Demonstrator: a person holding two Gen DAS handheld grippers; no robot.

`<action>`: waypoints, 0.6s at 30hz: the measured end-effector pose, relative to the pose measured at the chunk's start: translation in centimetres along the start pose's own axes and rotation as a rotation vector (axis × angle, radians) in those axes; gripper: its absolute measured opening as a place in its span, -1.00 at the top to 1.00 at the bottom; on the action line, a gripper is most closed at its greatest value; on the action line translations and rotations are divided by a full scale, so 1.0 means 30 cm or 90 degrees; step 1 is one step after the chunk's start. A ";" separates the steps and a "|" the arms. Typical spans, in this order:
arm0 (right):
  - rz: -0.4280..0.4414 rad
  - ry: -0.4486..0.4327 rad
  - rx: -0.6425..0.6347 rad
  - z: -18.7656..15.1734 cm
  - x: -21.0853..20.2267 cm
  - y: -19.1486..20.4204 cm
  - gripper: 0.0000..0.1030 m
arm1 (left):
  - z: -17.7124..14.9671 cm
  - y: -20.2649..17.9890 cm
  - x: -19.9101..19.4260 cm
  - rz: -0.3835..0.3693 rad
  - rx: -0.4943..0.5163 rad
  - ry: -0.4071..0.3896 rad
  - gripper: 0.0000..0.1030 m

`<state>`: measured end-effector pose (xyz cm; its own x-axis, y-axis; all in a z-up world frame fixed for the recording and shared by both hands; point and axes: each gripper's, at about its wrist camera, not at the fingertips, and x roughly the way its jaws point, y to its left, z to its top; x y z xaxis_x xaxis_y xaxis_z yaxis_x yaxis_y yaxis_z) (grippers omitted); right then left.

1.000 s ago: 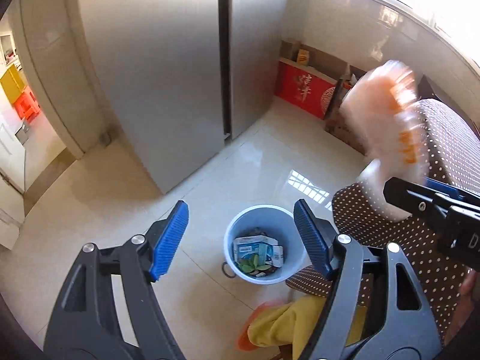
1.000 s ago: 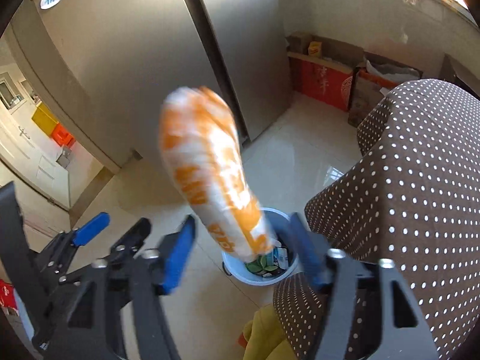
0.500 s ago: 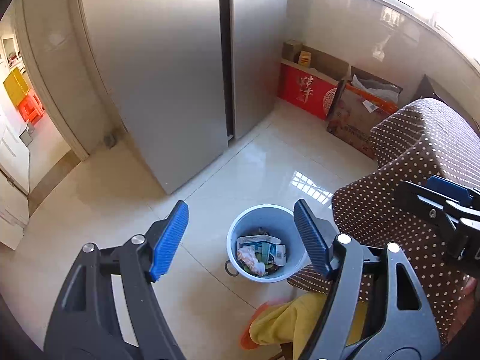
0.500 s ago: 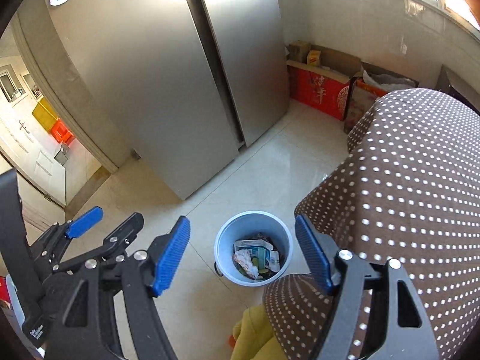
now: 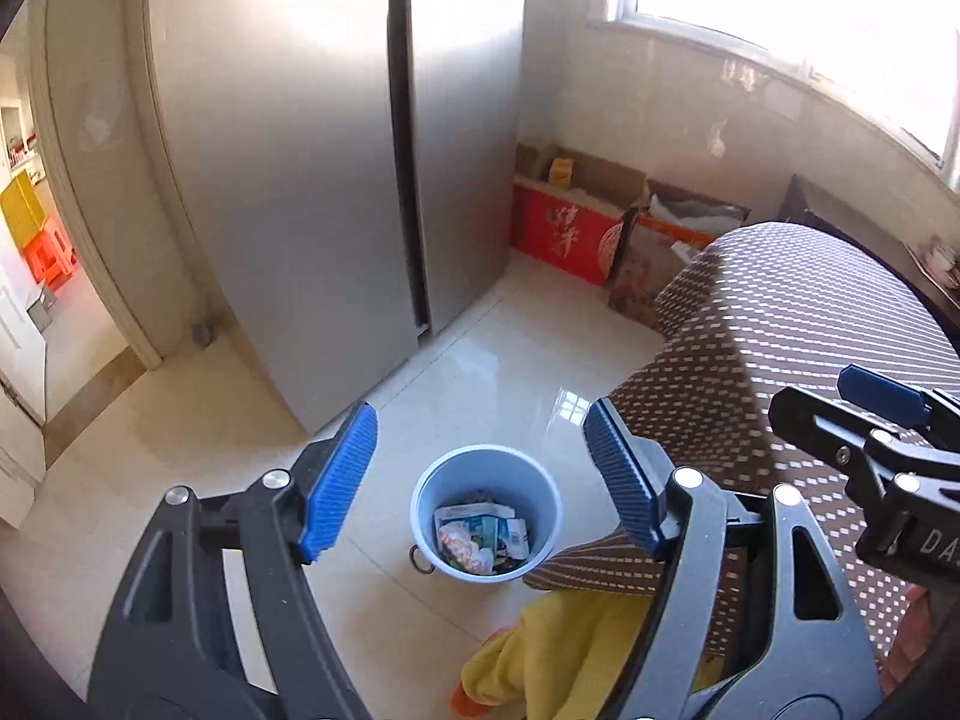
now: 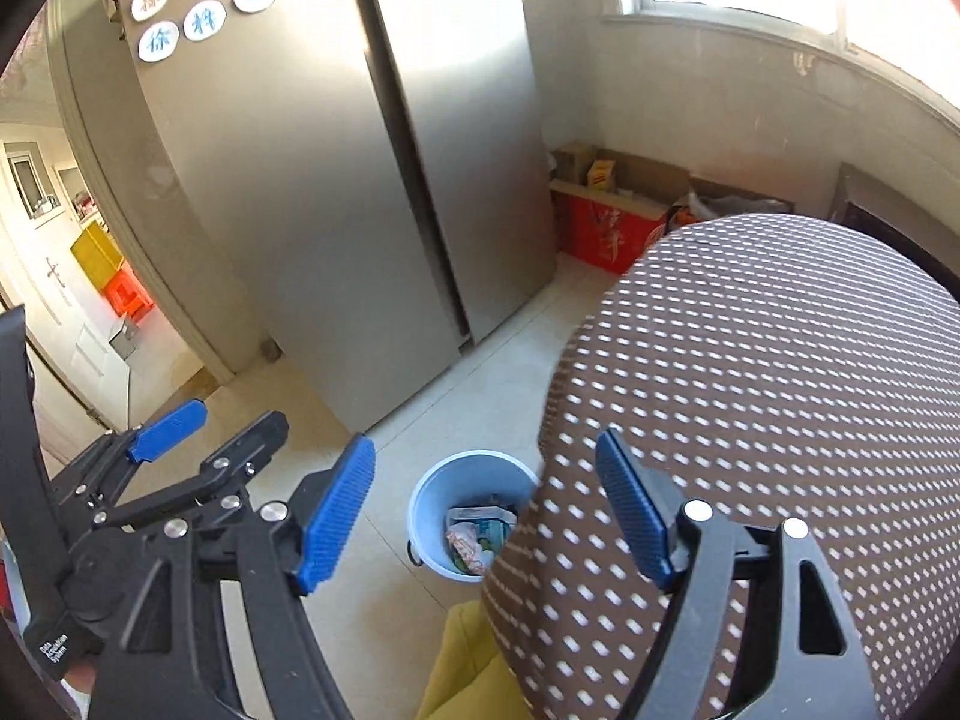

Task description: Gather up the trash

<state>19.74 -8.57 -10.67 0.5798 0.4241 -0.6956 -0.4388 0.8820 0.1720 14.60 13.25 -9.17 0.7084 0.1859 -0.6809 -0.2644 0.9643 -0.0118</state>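
A light blue bin (image 5: 480, 474) stands on the tiled floor and holds cartons and an orange-and-white wrapper (image 5: 462, 543). My left gripper (image 5: 480, 420) hovers well above it, open, with nothing between its blue pads. My right gripper (image 6: 486, 444) is also high above the bin (image 6: 444, 492); its jaws are opening and nothing is between them. The dotted tablecloth hides part of the bin in the right wrist view. Each gripper shows in the other's view: the right gripper (image 5: 870, 420) at the right edge, the left gripper (image 6: 180, 438) at the lower left.
A tall steel fridge (image 5: 300, 180) stands behind the bin. A table under a brown dotted cloth (image 5: 780, 330) fills the right. A yellow cloth (image 5: 570, 648) hangs at its near corner. A red box (image 5: 564, 234) and cardboard boxes line the far wall. A doorway (image 5: 48, 276) opens at left.
The orange-and-white wrapper, in mid-air by the right gripper a second ago, now lies in the bin. Both grippers have risen and drawn back, so the bin looks smaller.
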 end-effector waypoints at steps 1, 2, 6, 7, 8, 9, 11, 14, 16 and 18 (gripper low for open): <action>-0.003 -0.007 0.002 -0.016 -0.030 -0.017 -0.45 | -0.008 -0.019 -0.026 -0.006 0.003 -0.008 -0.40; -0.009 -0.014 0.003 -0.031 -0.059 -0.030 -0.45 | -0.014 -0.032 -0.046 -0.013 0.004 -0.013 -0.40; -0.023 -0.039 0.008 -0.079 -0.158 -0.070 -0.45 | -0.050 -0.114 -0.133 -0.027 0.022 -0.037 -0.40; -0.023 -0.046 0.009 -0.098 -0.192 -0.084 -0.45 | -0.063 -0.134 -0.156 -0.032 0.027 -0.044 -0.40; -0.024 -0.053 0.010 -0.110 -0.216 -0.094 -0.46 | -0.071 -0.148 -0.172 -0.037 0.030 -0.049 -0.40; -0.029 -0.061 0.011 -0.125 -0.244 -0.104 -0.47 | -0.080 -0.164 -0.191 -0.042 0.032 -0.053 -0.40; -0.044 -0.079 0.013 -0.158 -0.305 -0.121 -0.48 | -0.095 -0.202 -0.226 -0.054 0.036 -0.063 -0.40; -0.036 -0.108 0.032 -0.210 -0.403 -0.149 -0.55 | -0.125 -0.244 -0.284 -0.062 0.051 -0.078 -0.40; -0.039 -0.119 0.039 -0.238 -0.452 -0.164 -0.57 | -0.138 -0.267 -0.334 -0.073 0.062 -0.097 -0.41; -0.044 -0.136 0.050 -0.266 -0.506 -0.179 -0.57 | -0.142 -0.286 -0.374 -0.088 0.067 -0.110 -0.44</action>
<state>7.81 -21.40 -6.60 0.7428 0.3883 -0.5454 -0.3424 0.9204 0.1889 6.14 2.10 -4.56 0.8369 0.0713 -0.5426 -0.0936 0.9955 -0.0136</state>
